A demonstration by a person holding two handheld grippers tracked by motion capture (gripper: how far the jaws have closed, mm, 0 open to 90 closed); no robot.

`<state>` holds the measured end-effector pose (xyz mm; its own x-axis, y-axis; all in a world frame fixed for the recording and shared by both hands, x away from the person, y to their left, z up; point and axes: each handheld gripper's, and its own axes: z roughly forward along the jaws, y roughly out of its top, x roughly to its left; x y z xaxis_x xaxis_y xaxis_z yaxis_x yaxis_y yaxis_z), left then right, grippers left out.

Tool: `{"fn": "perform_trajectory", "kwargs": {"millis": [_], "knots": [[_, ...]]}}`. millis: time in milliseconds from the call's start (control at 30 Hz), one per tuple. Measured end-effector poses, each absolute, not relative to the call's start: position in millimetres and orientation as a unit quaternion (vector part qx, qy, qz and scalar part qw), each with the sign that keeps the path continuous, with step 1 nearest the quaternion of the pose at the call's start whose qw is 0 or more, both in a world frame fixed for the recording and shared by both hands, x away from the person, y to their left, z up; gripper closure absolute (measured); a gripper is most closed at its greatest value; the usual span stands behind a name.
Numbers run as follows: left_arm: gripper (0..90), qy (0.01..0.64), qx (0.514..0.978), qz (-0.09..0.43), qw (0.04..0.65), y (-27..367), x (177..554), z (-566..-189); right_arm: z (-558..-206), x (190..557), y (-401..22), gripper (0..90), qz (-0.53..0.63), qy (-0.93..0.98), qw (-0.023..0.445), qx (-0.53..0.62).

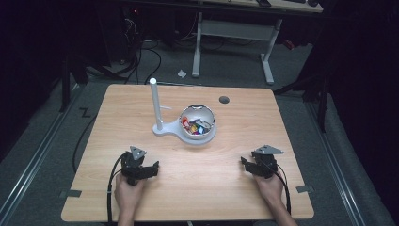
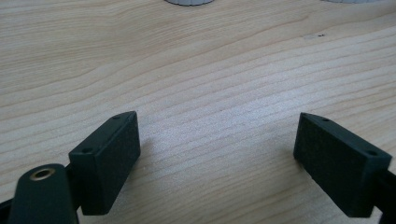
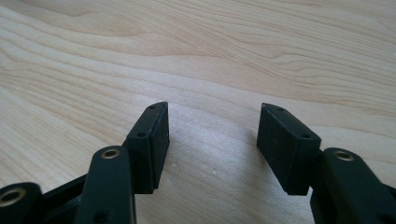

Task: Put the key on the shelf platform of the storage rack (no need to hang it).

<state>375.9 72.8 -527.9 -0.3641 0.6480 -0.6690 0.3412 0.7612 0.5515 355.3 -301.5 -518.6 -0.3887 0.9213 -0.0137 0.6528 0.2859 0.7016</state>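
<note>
I have both tongs released and empty, left tongs (image 1: 149,169) and right tongs (image 1: 248,165) low over the near surface (image 1: 207,188), flanking the work. The bowl (image 1: 198,123) of small colourful items sits farther off at centre, beside its white post (image 1: 155,104), reachable from either side.

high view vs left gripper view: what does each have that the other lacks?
High view alone: the bowl of colourful small items, the white upright post on its base, both hands, the right gripper and the floor around the table. Left gripper view alone: a close look at the left gripper with open jaws and bare wood between them. Shared: the wooden table and the left gripper.
</note>
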Motion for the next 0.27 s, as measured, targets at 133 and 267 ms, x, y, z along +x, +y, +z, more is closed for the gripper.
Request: {"fn": "perform_trajectory", "kwargs": {"millis": [133, 267], "knots": [[15.0, 0.81, 0.306, 0.162, 0.474, 72.9, 375.9, -528.0, -518.7, 355.7, -302.0, 43.1, 0.313, 0.773, 0.212, 0.51], [15.0, 0.809, 0.306, 0.162, 0.474, 72.9, 375.9, -528.0, -518.7, 356.0, -301.8, 42.3, 0.313, 0.772, 0.212, 0.511]]}}
